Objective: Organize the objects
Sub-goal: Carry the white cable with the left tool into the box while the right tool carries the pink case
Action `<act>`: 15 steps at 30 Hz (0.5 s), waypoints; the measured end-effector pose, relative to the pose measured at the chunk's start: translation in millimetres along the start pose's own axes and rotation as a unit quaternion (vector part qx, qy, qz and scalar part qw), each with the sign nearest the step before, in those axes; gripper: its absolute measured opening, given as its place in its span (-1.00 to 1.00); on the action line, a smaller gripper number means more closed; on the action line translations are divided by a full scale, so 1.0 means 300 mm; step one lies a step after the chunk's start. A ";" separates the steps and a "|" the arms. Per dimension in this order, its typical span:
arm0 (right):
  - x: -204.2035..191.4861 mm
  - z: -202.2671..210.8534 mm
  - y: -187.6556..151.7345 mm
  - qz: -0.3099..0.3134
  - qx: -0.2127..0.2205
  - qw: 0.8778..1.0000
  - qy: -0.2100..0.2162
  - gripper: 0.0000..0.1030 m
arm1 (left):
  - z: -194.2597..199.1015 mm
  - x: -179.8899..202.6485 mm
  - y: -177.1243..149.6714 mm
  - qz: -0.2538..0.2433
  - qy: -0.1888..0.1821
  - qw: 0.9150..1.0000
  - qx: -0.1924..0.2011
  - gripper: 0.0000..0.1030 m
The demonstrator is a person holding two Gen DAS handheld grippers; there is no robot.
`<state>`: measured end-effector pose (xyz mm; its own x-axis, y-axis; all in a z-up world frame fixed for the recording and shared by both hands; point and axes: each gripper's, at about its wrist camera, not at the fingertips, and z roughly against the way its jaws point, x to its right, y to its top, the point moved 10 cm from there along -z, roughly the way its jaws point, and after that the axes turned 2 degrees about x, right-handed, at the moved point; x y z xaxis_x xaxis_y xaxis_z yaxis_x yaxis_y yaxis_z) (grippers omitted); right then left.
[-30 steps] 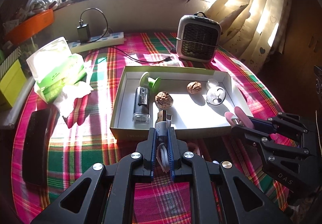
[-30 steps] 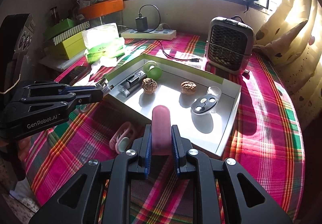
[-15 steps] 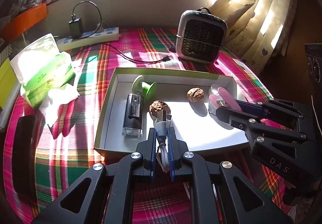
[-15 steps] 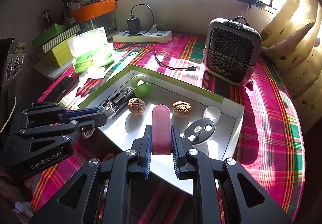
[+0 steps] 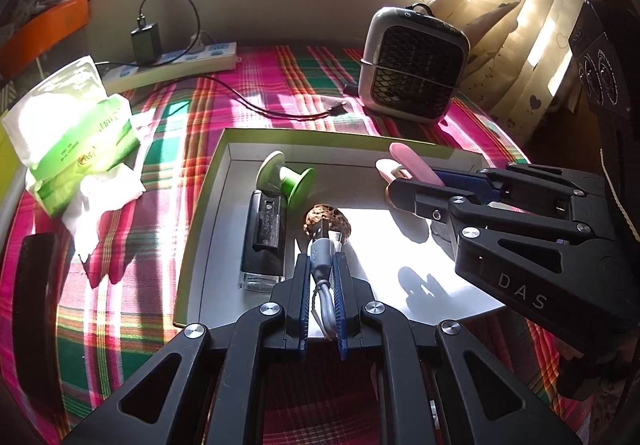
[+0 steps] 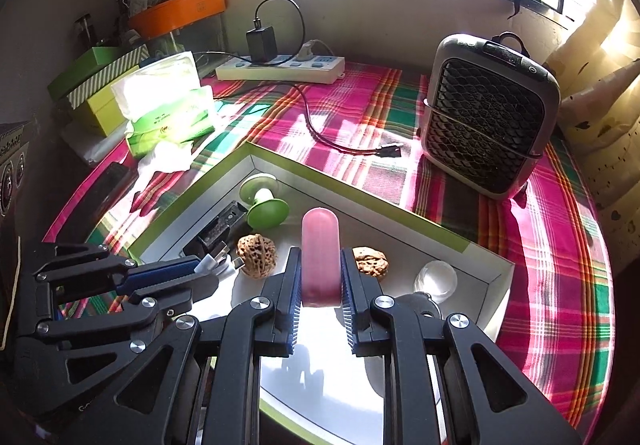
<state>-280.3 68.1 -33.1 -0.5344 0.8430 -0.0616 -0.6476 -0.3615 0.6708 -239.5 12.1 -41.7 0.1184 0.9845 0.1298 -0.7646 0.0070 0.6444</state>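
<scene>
Left gripper (image 5: pixel 321 277) is clamping a grey rubbery cable (image 5: pixel 322 265), low centre of frame, over the shallow white cardboard tray (image 5: pixel 224 165); right gripper (image 6: pixel 320 285) is pinching a smooth pink rounded case (image 6: pixel 320 253), centre frame, above the tray; wrinkled walnut (image 6: pixel 256 256) is lying just left; glossy green spool (image 6: pixel 262 201) is sitting beyond.

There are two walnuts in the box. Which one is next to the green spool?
The darker, rounder walnut sits just in front of the green spool. The paler walnut lies farther right, past the pink piece.
</scene>
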 end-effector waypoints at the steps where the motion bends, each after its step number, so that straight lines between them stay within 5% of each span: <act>1: 0.000 -0.011 0.003 0.001 -0.004 1.000 0.000 -0.64 | -0.004 -0.001 -0.002 0.000 0.001 1.000 -0.002 -0.82; 15: 0.013 -0.101 0.014 0.003 -0.033 0.999 0.005 -0.64 | -0.052 -0.012 -0.015 0.008 0.000 1.000 -0.016 -0.83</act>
<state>-301.4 57.8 -52.9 -0.5431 0.8371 -0.0658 -0.6788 -0.3916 0.6212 -246.3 11.2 -56.8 0.1058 0.9845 0.1399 -0.7868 -0.0032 0.6172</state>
